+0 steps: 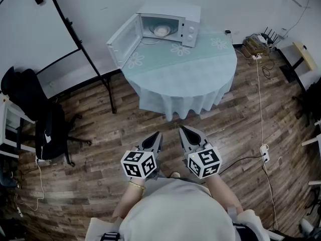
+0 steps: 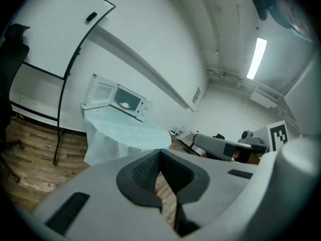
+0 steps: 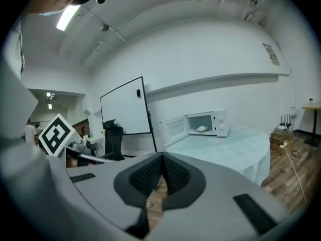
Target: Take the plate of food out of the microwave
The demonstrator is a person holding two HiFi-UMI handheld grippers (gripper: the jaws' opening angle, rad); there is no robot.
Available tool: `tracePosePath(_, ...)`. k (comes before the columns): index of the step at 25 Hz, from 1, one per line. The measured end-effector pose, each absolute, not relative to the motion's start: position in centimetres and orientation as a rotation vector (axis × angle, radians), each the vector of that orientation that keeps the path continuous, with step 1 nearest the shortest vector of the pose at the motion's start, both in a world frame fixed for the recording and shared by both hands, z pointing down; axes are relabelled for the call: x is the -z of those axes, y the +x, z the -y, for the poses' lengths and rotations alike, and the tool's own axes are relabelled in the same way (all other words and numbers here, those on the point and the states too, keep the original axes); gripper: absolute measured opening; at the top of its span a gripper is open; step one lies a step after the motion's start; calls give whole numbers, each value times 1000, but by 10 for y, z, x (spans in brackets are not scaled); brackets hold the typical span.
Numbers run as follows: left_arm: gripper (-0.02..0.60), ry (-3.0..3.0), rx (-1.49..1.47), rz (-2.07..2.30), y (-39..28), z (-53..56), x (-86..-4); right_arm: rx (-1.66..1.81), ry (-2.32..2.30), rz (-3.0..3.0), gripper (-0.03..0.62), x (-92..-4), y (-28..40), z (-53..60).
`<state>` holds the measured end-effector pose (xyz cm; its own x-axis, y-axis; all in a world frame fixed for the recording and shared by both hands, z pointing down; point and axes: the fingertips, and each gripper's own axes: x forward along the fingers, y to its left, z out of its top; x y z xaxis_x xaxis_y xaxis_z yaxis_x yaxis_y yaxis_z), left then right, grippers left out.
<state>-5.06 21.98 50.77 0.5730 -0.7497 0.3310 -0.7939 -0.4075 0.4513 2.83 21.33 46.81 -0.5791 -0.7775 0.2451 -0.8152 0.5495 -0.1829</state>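
A white microwave point(image 1: 170, 23) stands at the far side of a round table point(image 1: 185, 69) with its door point(image 1: 124, 38) swung open to the left. Inside it sits a white plate of pale food point(image 1: 161, 30), also seen as the plate point(image 2: 125, 104) and the plate point(image 3: 201, 128) in the gripper views. My left gripper point(image 1: 157, 136) and right gripper point(image 1: 183, 130) hang side by side over the wooden floor, well short of the table. Both are shut with nothing between their jaws, as the left gripper point(image 2: 160, 152) and right gripper point(image 3: 162, 156) views show.
A pale green cloth with flower prints drapes the table. A whiteboard on a stand point(image 1: 30, 34) is at the left, with a black office chair point(image 1: 47, 124) below it. Cables and a power strip point(image 1: 264, 152) lie on the floor at the right.
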Motion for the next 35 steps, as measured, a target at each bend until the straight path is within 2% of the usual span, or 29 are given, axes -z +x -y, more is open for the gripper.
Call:
tracePosePath(13,12,2301,-76,1285,-45,-275,-469,-394,1345,2699,6,-447,27,-284)
tracePosePath(35,12,2266,-54,1263,-10,-285,-480,-465,1279,2735,6,-458,55,-292)
